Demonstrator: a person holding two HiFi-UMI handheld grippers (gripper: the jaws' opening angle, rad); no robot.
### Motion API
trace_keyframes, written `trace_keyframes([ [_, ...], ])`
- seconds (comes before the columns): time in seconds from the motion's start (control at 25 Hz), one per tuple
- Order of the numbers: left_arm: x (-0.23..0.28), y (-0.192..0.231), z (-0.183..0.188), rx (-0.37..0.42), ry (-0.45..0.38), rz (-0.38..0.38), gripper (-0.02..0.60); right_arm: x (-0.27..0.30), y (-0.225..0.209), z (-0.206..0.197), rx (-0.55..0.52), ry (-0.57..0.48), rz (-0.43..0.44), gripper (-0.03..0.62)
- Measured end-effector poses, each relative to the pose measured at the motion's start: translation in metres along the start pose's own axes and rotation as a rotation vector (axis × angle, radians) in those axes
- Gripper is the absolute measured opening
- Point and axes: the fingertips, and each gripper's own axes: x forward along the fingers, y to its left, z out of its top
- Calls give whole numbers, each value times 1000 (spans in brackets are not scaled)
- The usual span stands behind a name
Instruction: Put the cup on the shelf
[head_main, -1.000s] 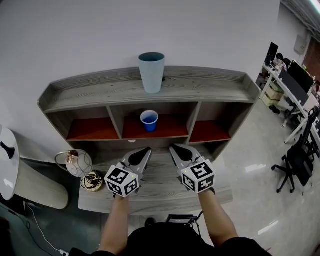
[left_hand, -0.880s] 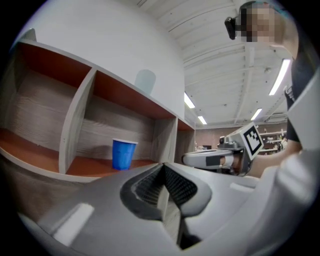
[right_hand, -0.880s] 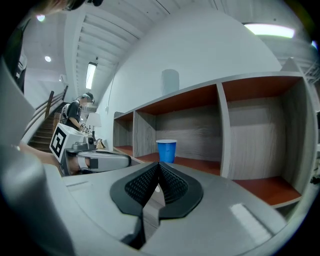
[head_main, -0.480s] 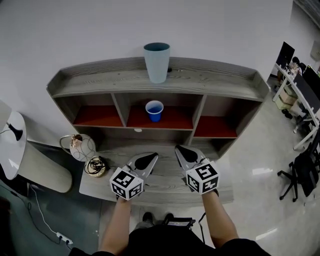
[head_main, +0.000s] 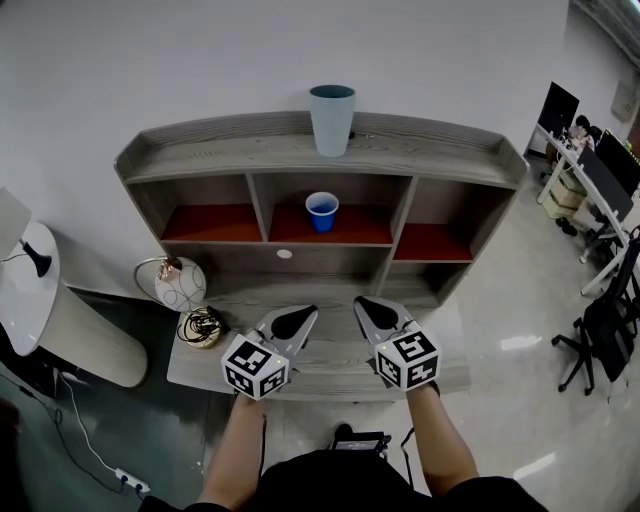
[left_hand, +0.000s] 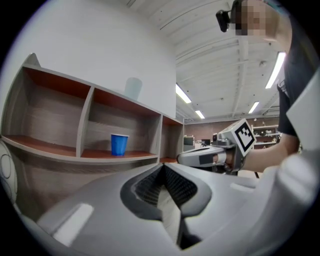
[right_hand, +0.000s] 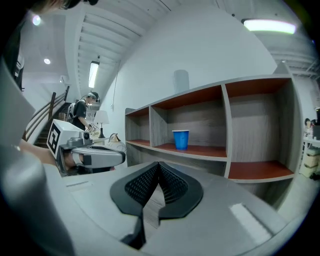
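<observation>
Cup (head_main: 322, 211) in mid compartment of shelf (head_main: 220, 160); tall cup (head_main: 332, 120) on top (directly above); wire globe (head_main: 180, 285) btm left.

The left forearm (head_main: 236, 448) and right forearm (head_main: 440, 452) reach forward side by side, bare below the sleeves. The left gripper (head_main: 297, 316) and right gripper (head_main: 368, 304) point ahead, roughly level and a little apart, each with its jaws pressed together, nothing between them.

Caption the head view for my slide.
Left tongs and right tongs, shut and empty, face a shelf holding a blue cup in its middle compartment and a teal cup on top.
</observation>
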Motion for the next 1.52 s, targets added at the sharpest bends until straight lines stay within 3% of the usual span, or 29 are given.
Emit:
trace_keyframes([
  [0.48,-107,-28,-28,-6,22,-70,0,-46,103,-24,27,-4,-120,11],
  [0.76,-144,-49,-41,-27,27,-108,0,-77,149,-39,37,9,-154,11],
  [1.04,-150,-69,-41,-32,16,-131,0,-100,154,-40,29,26,-190,11],
  [1.52,-123,-98,-36,-37,1,-92,0,-124,138,-39,1,46,-157,11],
])
